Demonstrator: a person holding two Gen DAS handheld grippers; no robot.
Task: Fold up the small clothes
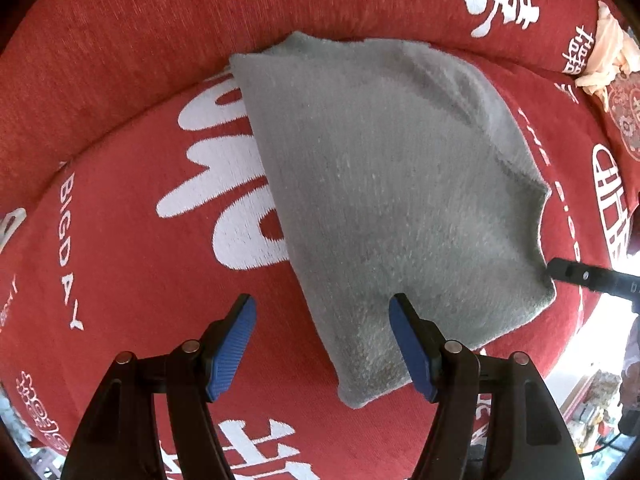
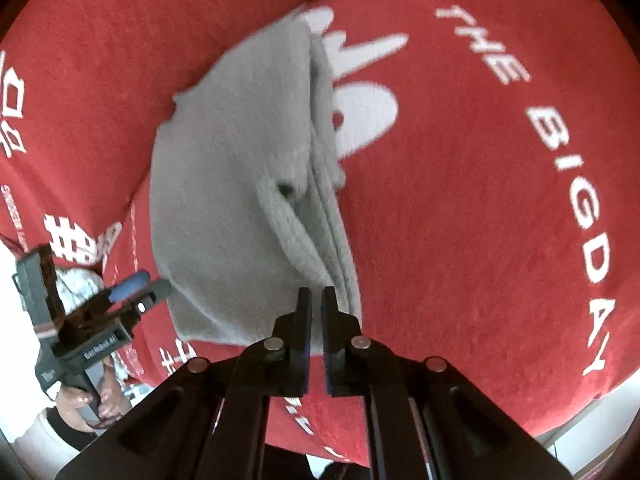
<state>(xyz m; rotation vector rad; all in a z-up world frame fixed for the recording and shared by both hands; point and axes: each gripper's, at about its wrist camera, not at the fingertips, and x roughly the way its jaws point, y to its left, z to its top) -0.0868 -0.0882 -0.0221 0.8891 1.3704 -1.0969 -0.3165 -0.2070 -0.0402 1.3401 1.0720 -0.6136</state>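
A folded grey garment (image 1: 384, 200) lies on the red cover (image 1: 120, 240). The left gripper (image 1: 322, 348) hangs above its near edge, released. The right gripper (image 2: 316, 320) is clenched, empty, near the garment's corner.

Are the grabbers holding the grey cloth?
Left gripper is open, holding nothing. Right gripper is shut at the folded grey knitted cloth's edge; whether it pinches cloth cannot be told.
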